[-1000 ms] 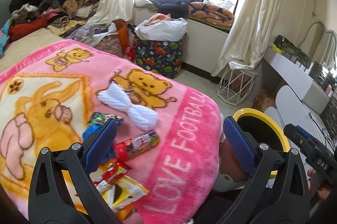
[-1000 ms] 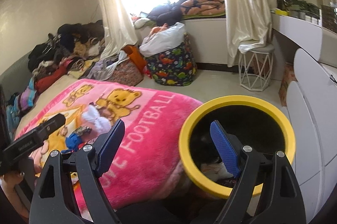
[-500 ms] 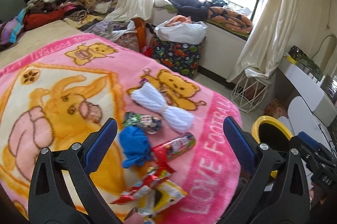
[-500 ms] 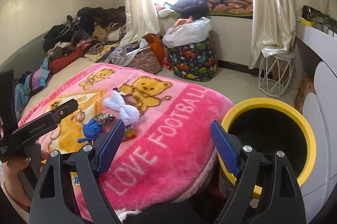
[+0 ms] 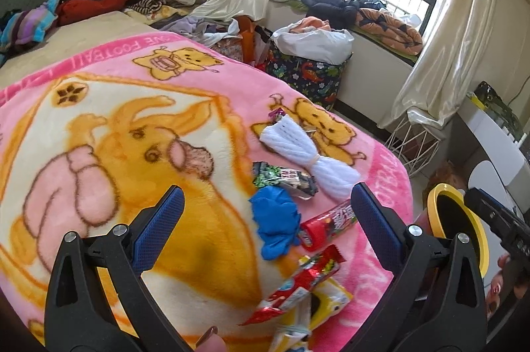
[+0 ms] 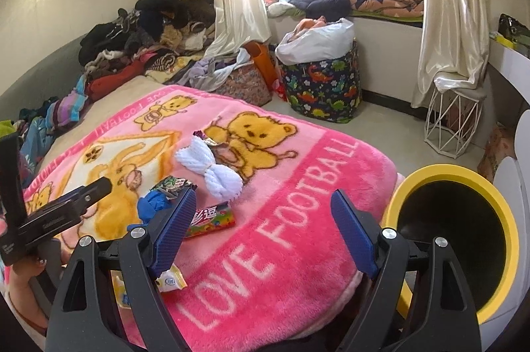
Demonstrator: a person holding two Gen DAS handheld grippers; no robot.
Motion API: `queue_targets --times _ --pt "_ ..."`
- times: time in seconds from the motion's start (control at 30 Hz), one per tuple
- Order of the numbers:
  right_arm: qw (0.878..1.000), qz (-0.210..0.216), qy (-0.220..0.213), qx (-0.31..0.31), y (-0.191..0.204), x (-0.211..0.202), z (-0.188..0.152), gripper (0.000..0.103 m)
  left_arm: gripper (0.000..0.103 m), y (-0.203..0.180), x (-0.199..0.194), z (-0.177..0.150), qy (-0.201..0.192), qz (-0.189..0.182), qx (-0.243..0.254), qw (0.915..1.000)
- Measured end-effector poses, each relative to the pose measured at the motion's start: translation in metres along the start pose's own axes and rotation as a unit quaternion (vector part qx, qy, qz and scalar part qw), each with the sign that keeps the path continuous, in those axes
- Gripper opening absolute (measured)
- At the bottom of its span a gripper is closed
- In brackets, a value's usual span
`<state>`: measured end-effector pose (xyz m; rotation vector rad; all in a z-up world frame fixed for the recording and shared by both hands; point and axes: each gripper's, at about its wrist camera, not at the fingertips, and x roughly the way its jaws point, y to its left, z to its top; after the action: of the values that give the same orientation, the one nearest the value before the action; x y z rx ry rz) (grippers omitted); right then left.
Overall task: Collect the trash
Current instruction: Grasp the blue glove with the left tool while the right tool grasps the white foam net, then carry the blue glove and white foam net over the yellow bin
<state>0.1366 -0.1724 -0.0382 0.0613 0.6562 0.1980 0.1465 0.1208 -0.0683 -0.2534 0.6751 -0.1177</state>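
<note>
Both the left gripper (image 5: 266, 216) and right gripper (image 6: 261, 217) hover with fingers spread wide and empty over wrappers (image 5: 318, 224) scattered on the pink blanket (image 6: 298, 219), a pickup apparently next, the yellow-rimmed bin (image 6: 453, 173) waiting just beside the bed.

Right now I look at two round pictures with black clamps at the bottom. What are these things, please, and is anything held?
No machine: a person holds a two-finger gripper in each hand, with a wide-angle camera on each. One picture looks along the left gripper, the other along the right gripper. Both stand open and empty. On the pink blanket lie a white foam net, a blue crumpled piece, a red candy tube and other wrappers. The yellow-rimmed bin stands beside the bed.
</note>
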Motion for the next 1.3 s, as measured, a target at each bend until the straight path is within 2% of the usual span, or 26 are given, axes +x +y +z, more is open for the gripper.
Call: queue_targets --times 0.27,0.53,0.73,0.9,0.97,1.0,1.03,1.07,1.13,1.23,1.3 --pt "0.999 0.020 0.034 -0.013 0.008 0.047 0.006 0.081 0.091 0.017 0.013 -0.009 0.030 -0.002 -0.001 0.9996" --pt "0.994 0.057 0.088 -0.022 0.018 0.106 0.012 0.080 0.070 0.023 0.038 -0.018 0.079 -0.041 -0.033 0.9955" --pt "0.991 0.057 0.116 -0.015 0.018 0.142 0.017 0.072 0.065 0.011 0.056 -0.022 0.105 -0.057 -0.024 0.9926" --pt "0.986 0.078 0.145 -0.003 0.021 0.167 0.017 0.068 0.062 0.004 0.068 -0.025 0.120 -0.058 -0.019 0.9909" --pt "0.984 0.081 0.156 -0.003 0.024 0.174 0.014 0.056 0.058 0.004 0.072 -0.027 0.124 -0.055 -0.019 0.9906" --pt "0.982 0.087 0.167 -0.005 0.027 0.178 0.012 0.050 0.052 0.003 0.073 -0.029 0.126 -0.051 -0.019 0.9906" --pt "0.980 0.097 0.174 -0.005 0.028 0.180 0.010 0.037 0.044 0.003 0.074 -0.029 0.128 -0.048 -0.019 0.9905" --pt "0.979 0.107 0.176 -0.004 0.030 0.180 0.007 0.031 0.040 0.004 0.074 -0.030 0.128 -0.046 -0.019 0.9905" --pt "0.980 0.111 0.164 -0.010 0.032 0.171 0.006 0.025 0.021 0.005 0.074 -0.031 0.131 -0.049 -0.021 0.9899" --pt "0.982 0.119 0.143 -0.015 0.033 0.154 0.009 0.018 0.012 0.007 0.071 -0.031 0.129 -0.052 -0.025 0.9900" --pt "0.984 0.124 0.128 -0.014 0.029 0.138 0.010 0.014 0.011 0.006 0.066 -0.032 0.123 -0.049 -0.022 0.9909"
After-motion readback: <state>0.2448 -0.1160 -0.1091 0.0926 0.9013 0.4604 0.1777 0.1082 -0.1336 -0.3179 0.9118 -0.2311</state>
